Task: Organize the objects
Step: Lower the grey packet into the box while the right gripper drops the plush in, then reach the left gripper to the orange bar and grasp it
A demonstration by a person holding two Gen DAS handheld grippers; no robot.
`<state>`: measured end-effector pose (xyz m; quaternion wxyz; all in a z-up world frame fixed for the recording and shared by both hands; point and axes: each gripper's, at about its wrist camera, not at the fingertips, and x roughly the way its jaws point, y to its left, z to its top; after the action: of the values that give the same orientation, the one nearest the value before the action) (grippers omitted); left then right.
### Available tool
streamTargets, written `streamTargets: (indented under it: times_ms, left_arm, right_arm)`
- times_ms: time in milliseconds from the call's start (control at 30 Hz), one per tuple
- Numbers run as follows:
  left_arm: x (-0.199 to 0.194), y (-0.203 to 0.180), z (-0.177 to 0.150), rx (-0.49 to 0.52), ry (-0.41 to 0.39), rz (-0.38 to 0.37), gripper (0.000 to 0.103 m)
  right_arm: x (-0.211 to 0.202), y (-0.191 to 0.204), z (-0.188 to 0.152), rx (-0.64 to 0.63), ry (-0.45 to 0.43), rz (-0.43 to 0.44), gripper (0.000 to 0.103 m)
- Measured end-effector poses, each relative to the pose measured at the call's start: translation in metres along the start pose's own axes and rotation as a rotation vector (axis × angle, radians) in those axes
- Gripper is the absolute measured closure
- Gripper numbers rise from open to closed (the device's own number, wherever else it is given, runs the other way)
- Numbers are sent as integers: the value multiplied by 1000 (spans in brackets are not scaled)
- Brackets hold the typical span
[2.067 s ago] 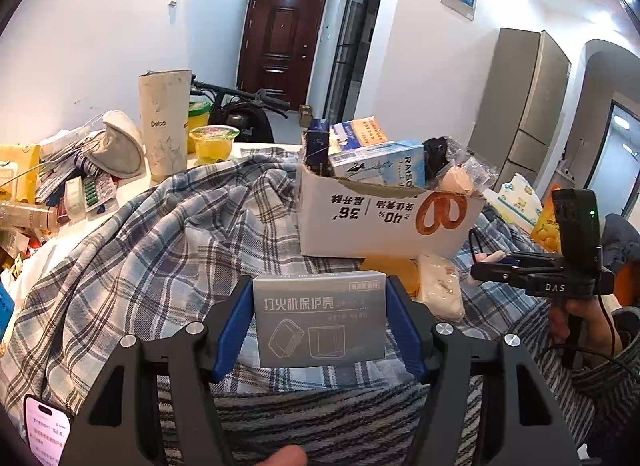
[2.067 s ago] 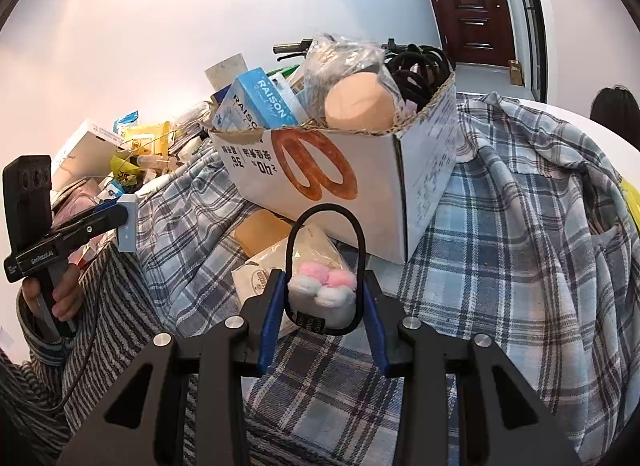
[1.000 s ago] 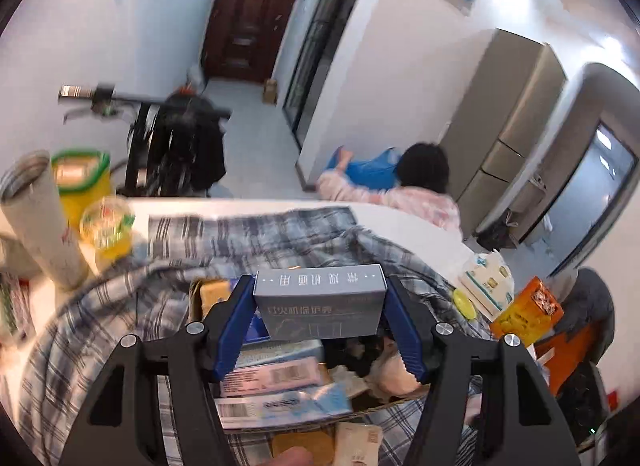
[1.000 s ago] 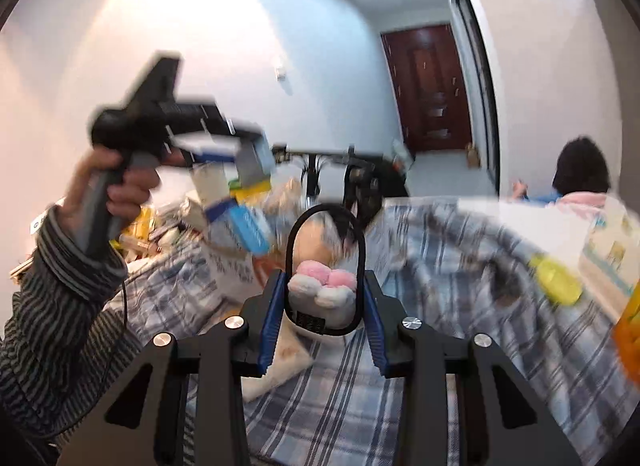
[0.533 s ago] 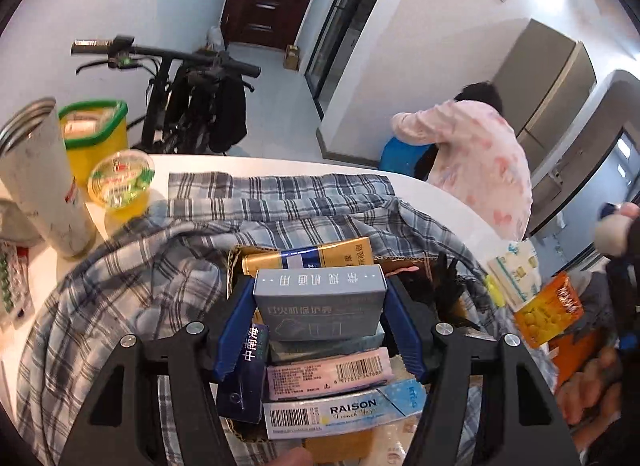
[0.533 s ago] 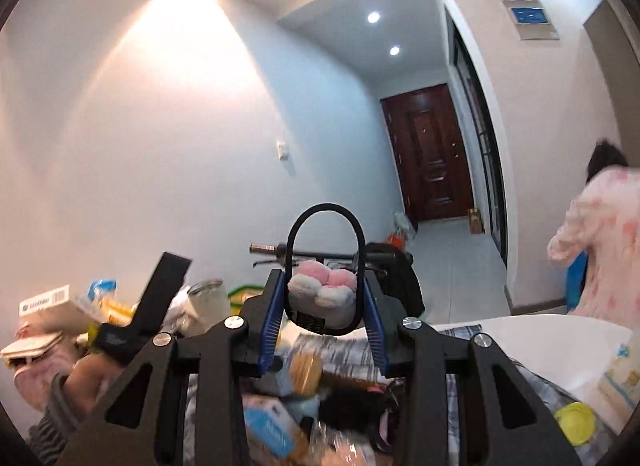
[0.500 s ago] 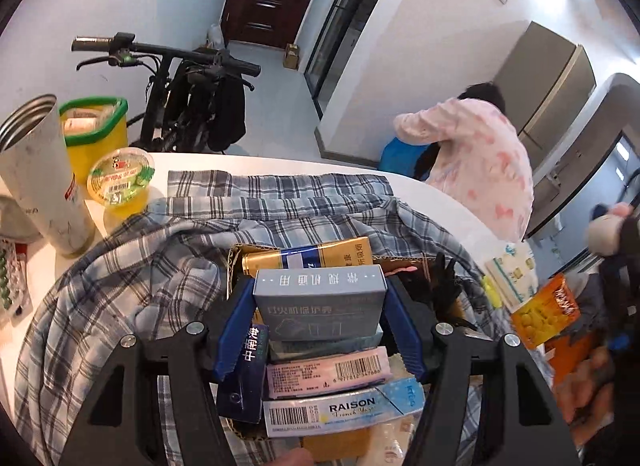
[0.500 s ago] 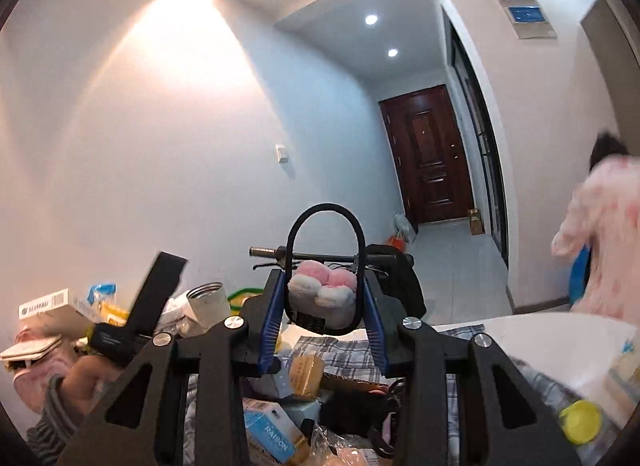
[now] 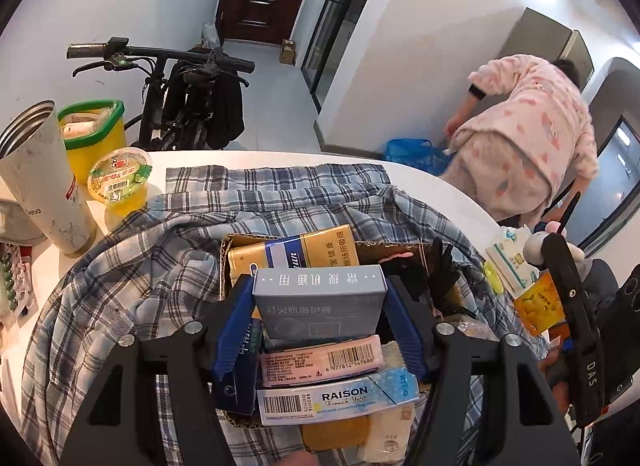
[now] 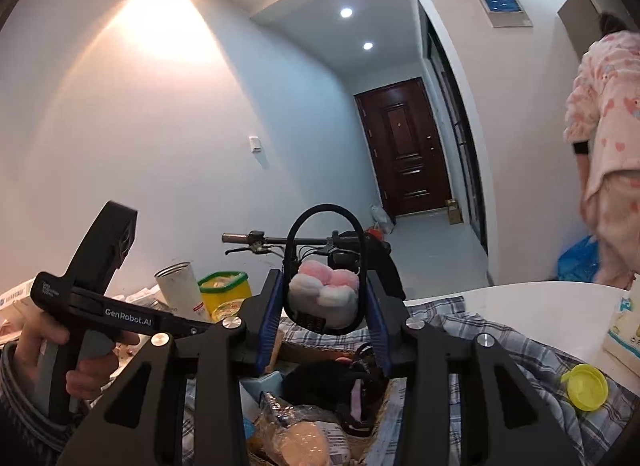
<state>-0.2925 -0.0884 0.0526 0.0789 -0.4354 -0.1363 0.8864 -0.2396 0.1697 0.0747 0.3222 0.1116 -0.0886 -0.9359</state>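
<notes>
A grey carton (image 9: 316,314) lies on the packs that fill the open cardboard box (image 9: 384,244), above a pink pack (image 9: 320,360) and a RAISON box (image 9: 340,396). My left gripper (image 9: 320,280) points down into the box. Its jaws are opening, with the grey carton still between the blue pads and no clear gap showing. My right gripper (image 10: 324,298) is shut on a white and pink plush toy (image 10: 324,294) with a black loop, held level above the box's near rim (image 10: 390,394). It also shows at the right edge of the left wrist view.
A plaid shirt (image 9: 160,234) lies under the box on the white table. At the left stand a tumbler (image 9: 44,177), a yellow tub (image 9: 94,133) and a jelly cup (image 9: 120,181). A bicycle (image 9: 188,105) and a bending person in pink (image 9: 532,137) are beyond. An orange packet (image 9: 536,306) and a yellow cap (image 10: 584,386) lie right.
My left gripper carried the grey carton from the shirt up over the cardboard box and sank a little onto its contents. My right gripper rose with the plush toy toward the box.
</notes>
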Motion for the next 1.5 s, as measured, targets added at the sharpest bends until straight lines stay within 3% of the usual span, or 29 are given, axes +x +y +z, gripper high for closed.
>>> streamTargets:
  times_ms: [67, 233, 467, 700, 867, 1067, 1267, 1333, 1367, 1433, 1500]
  left_arm:
    - [0, -1, 0, 5, 2, -1, 0]
    - [-17, -1, 2, -5, -53, -77, 0]
    - [-47, -10, 4, 61, -202, 26, 0]
    - [-73, -22, 0, 113, -369, 123, 0]
    - [-84, -21, 2, 76, -426, 71, 0]
    - [-90, -21, 1, 66, -457, 90, 0]
    - [-91, -17, -1, 59, -448, -51, 0]
    - [-90, -16, 0, 51, -437, -66, 0]
    - [-90, -16, 0, 48, -436, -63, 0]
    - [-89, -17, 0, 48, -429, -35, 0]
    - [-87, -18, 0, 53, -418, -2, 0]
  right_arm:
    - [2, 3, -1, -14, 11, 3, 64]
    - [7, 8, -7, -33, 38, 19, 64]
    - [4, 8, -12, -23, 62, 46, 64]
    - [7, -8, -15, 74, 75, 99, 64]
    - [11, -24, -16, 153, 83, 115, 64]
    - [23, -27, -22, 182, 133, 148, 64]
    - [30, -22, -29, 172, 172, 178, 61]
    - [31, -22, -30, 184, 174, 183, 61]
    - [31, -23, -31, 186, 177, 180, 57]
    - [32, -24, -31, 194, 180, 171, 35]
    - [33, -27, -33, 218, 179, 163, 0]
